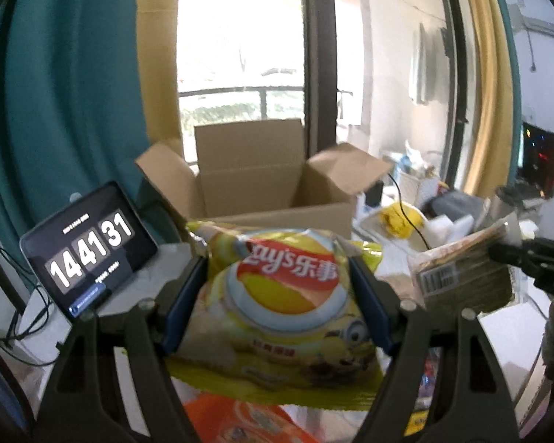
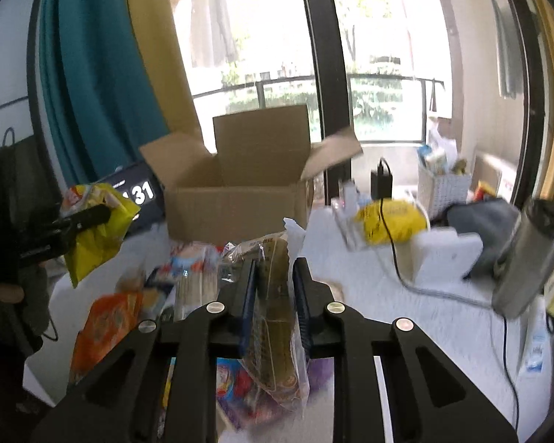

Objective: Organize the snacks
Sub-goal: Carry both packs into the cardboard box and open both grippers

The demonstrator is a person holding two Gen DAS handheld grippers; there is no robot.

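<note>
1. The window (image 2: 269,37) and its dark centre post fill the background, with a teal curtain (image 1: 55,74) hanging at the left edge and a yellow one beside it
2. A white table (image 2: 443,306) carries everything; its right half has some bare surface crossed by a black cable (image 2: 391,254), while the near left is crowded with loose snack packets (image 2: 103,325)
3. The cardboard box (image 1: 255,181) stands at the far middle of the table with all its flaps up and its top wide open; the space above it is clear of anything
4. A tablet clock (image 1: 88,254) leans just left of the box, close to the table's left edge
5. A steel flask (image 2: 528,254) appears tilted at the right edge of the right wrist view
6. The left gripper (image 1: 277,291) has its blue pads pressed on both sides of a yellow bag of crisps (image 1: 288,317), held up off the table in front of the box
7. The right gripper (image 2: 273,291) is nearly closed, pinching a thin clear-wrapped brown packet (image 2: 273,313) edge-on, lifted above the snack pile and short of the box's near wall
</note>
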